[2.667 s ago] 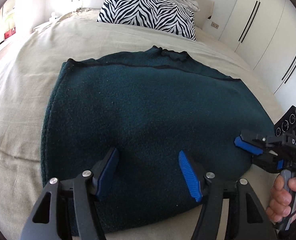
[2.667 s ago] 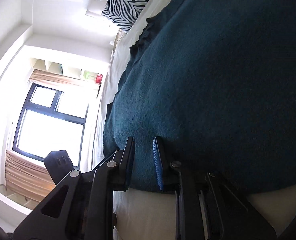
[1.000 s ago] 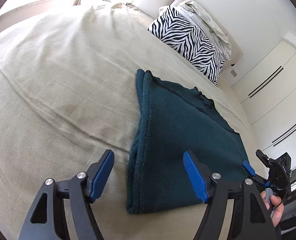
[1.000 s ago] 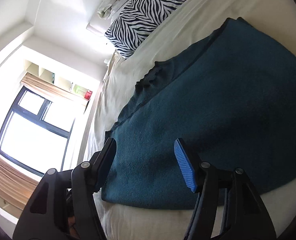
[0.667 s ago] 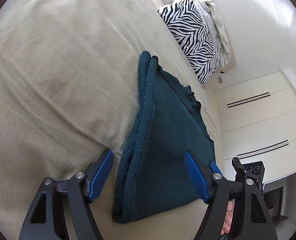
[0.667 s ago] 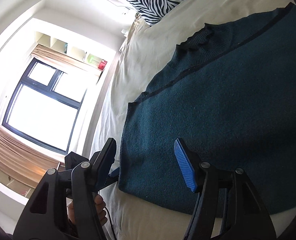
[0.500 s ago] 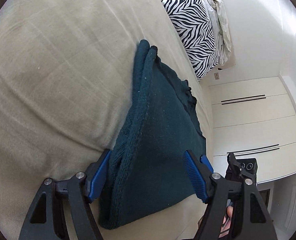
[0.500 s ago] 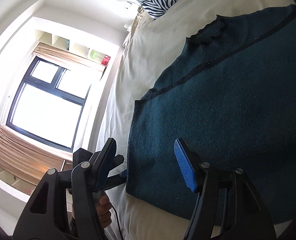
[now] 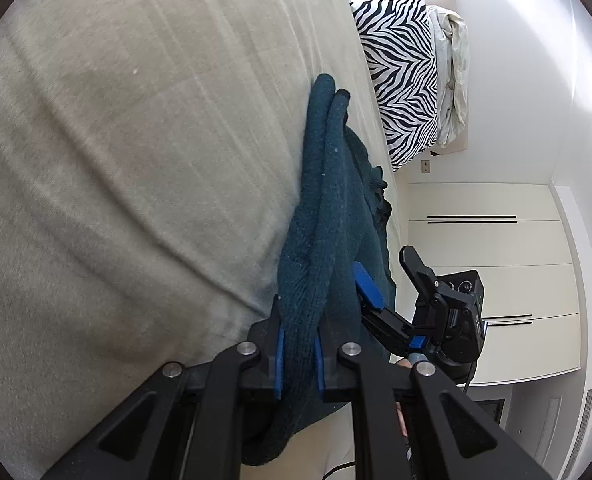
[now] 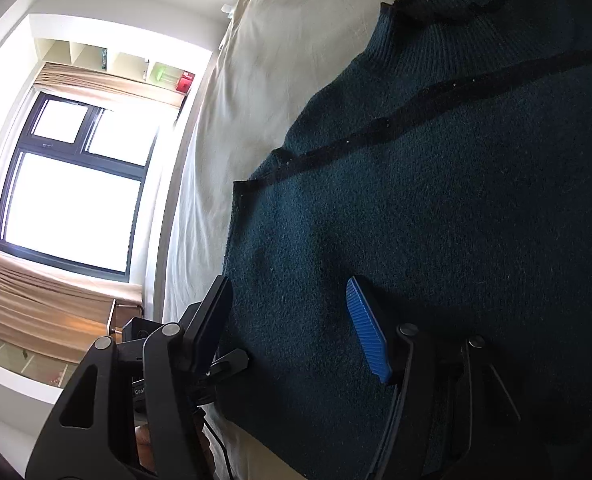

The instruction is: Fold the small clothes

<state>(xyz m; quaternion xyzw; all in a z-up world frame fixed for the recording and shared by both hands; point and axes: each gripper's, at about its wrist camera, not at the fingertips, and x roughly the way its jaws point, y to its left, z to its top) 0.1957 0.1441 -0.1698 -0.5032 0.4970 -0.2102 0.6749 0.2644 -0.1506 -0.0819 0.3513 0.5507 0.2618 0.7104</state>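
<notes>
Since the previous frames, left gripper (image 9: 297,354) has just been closing and now pinches the folded edge of the dark teal sweater (image 9: 327,216), knit bunched between its blue pads. Right gripper (image 10: 296,320) has slid in along the sweater's near edge, jaws apart, one finger off the left edge, blue pad (image 10: 365,330) over the knit, nothing clamped. Sweater lies on the beige bed (image 9: 136,160), collar toward the zebra pillow (image 9: 403,76).
</notes>
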